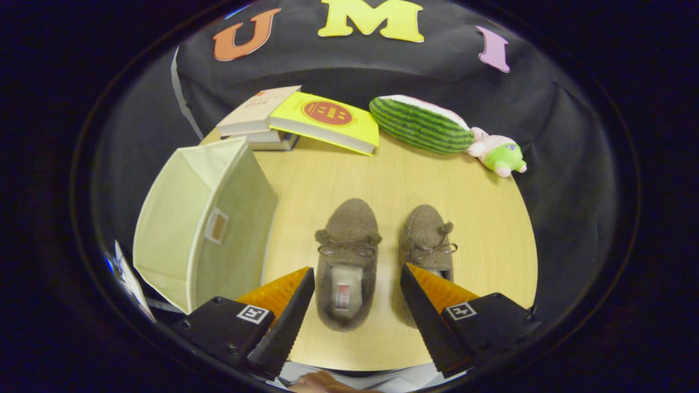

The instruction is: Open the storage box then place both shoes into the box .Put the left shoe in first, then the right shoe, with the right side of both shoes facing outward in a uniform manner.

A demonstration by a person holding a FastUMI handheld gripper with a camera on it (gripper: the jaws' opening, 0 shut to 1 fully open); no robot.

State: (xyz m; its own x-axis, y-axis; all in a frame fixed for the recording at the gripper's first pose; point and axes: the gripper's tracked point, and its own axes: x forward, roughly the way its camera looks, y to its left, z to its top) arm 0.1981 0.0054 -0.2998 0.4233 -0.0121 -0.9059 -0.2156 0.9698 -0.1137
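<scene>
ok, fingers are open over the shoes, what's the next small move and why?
Probably swing the gripper over to the storage box first. The box sits beside the left shoe, and both it and the right shoe are on the table, outside the box. The open fingers hold nothing, so opening comes first.

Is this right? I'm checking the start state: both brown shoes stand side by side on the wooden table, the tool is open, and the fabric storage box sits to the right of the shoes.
Not quite. In the gripper view the storage box sits to the left of the shoes, beside the left shoe, not the right shoe. The rest holds: both stand side by side on the table, and the tool is open.
</scene>
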